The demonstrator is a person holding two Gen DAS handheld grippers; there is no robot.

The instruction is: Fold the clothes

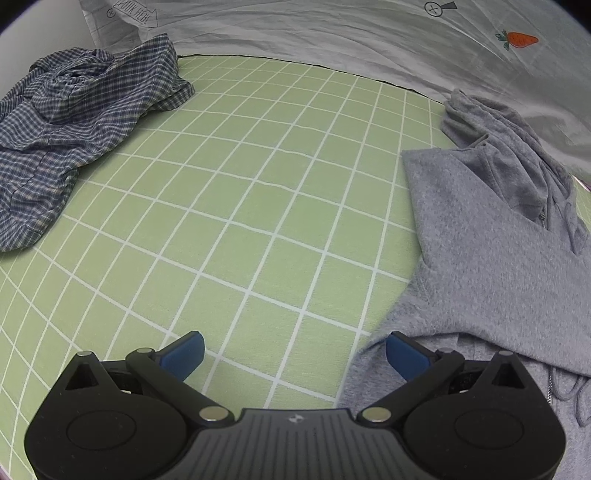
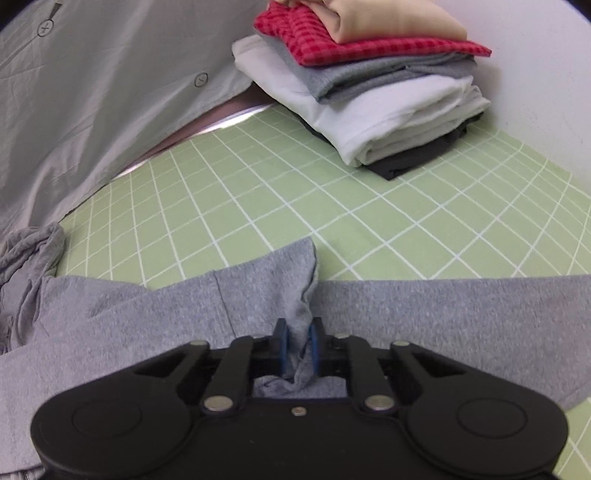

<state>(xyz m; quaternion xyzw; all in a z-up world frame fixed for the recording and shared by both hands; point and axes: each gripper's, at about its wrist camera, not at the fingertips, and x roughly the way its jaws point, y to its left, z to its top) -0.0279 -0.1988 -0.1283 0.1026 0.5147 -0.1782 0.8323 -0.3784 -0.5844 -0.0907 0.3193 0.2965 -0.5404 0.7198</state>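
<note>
One grey hoodie (image 2: 155,310) lies spread across the green grid sheet (image 1: 236,206), and my right claw (image 2: 297,345) is clenched on a bunched ridge of its fabric, the cloth pinched between the blue pads (image 2: 282,345) and rising just ahead of them. In the left wrist view the same hoodie sits to the right, its hood, zipper and drawcords showing; my left claw (image 1: 295,354) is released, jaws spread wide, one fingertip hanging over the hoodie's edge and the other over bare sheet, gripping nothing.

Counting outward: one crumpled blue plaid shirt (image 1: 74,122) lies well apart at the far left of the sheet. One folded stack (image 2: 373,92) sits at the far right, where I count about five items: a dark one at the bottom, then white, grey, red check and a beige piece on top.

Behind it all spreads a grey printed cloth (image 1: 314,37) with one orange carrot (image 1: 519,38), small circled crosses, and an arrow reading "LOOK HERE" (image 1: 136,14).
</note>
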